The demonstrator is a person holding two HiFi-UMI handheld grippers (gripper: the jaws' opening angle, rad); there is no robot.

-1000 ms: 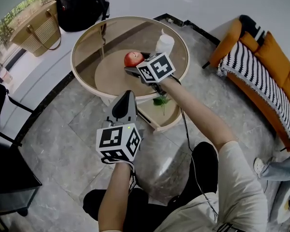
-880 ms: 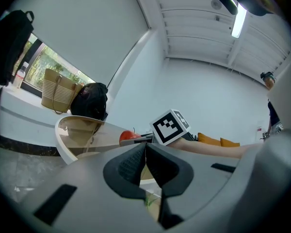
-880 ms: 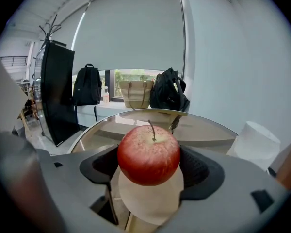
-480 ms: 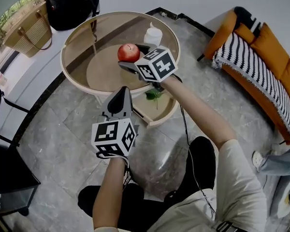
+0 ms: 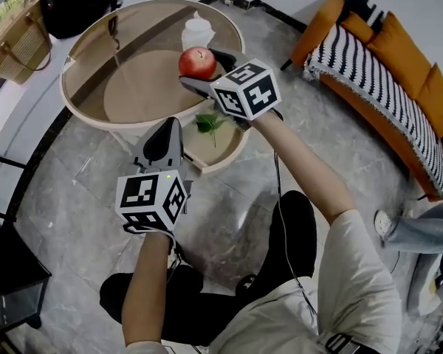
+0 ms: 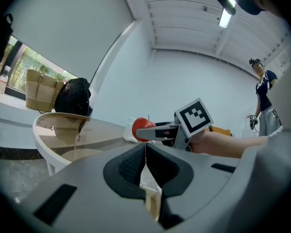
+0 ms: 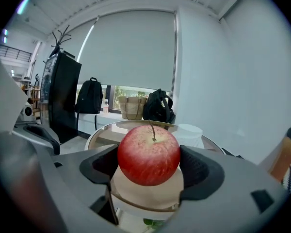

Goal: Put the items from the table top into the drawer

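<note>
My right gripper (image 5: 201, 66) is shut on a red apple (image 5: 197, 62), held in the air above the round glass-topped table (image 5: 81, 38). In the right gripper view the apple (image 7: 149, 153) fills the gap between both pads, stem up. Below it the table's drawer (image 5: 220, 153) stands pulled out, with a green leafy item (image 5: 207, 123) lying in it. A white container (image 5: 197, 31) stands on the table top behind the apple. My left gripper (image 5: 158, 140) hangs shut and empty near the drawer's left side; its jaws meet in the left gripper view (image 6: 145, 160).
A black backpack (image 5: 77, 0) and a woven bag (image 5: 16, 37) sit beyond the table. An orange sofa with a striped throw (image 5: 369, 65) lies to the right. A dark chair (image 5: 7, 271) is at the lower left. The person's legs rest on the grey tile floor.
The right gripper has lifted the apple off the table top and drawn it toward the drawer. The head view has shifted, so the table now sits further left.
</note>
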